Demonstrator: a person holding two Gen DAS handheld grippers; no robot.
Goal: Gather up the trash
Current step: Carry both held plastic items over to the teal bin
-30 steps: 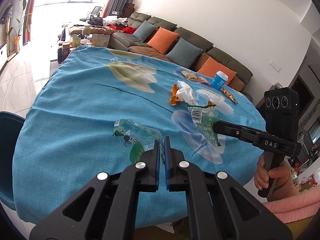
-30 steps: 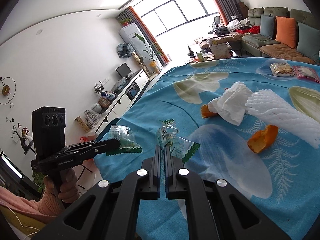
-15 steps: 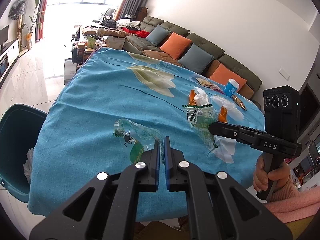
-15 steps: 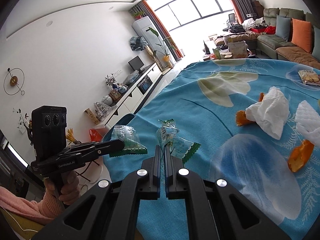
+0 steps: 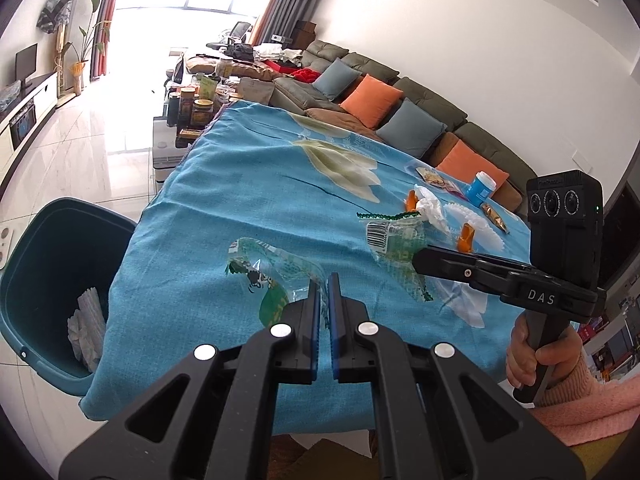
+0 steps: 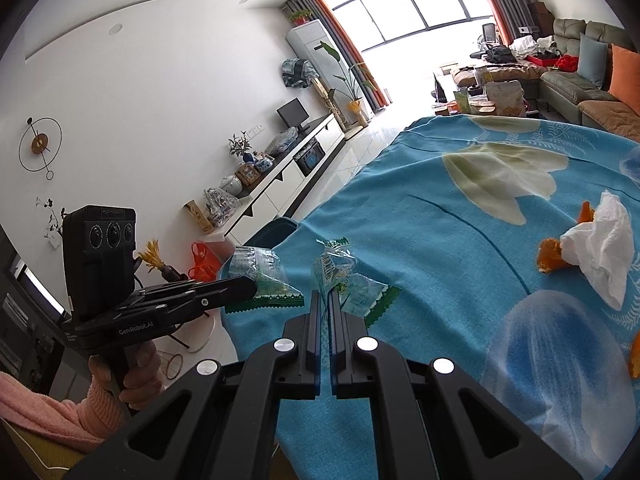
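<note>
Wrappers (image 5: 276, 276) (image 6: 344, 280) pinched in both closed tools (image 5: 323, 280) (image 6: 324, 298), bin (image 5: 36, 280) beside tablecloth (image 5: 248, 184) edge.

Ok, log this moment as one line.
left gripper: shut on clear green-printed wrapper | right gripper: shut on clear barcode wrapper | teal bin: beside table

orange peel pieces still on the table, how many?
3 visible. One tucked against the crumpled tissue; one by the white foam net; one at the right edge of the right wrist view. More may hide under the tissue.
</note>
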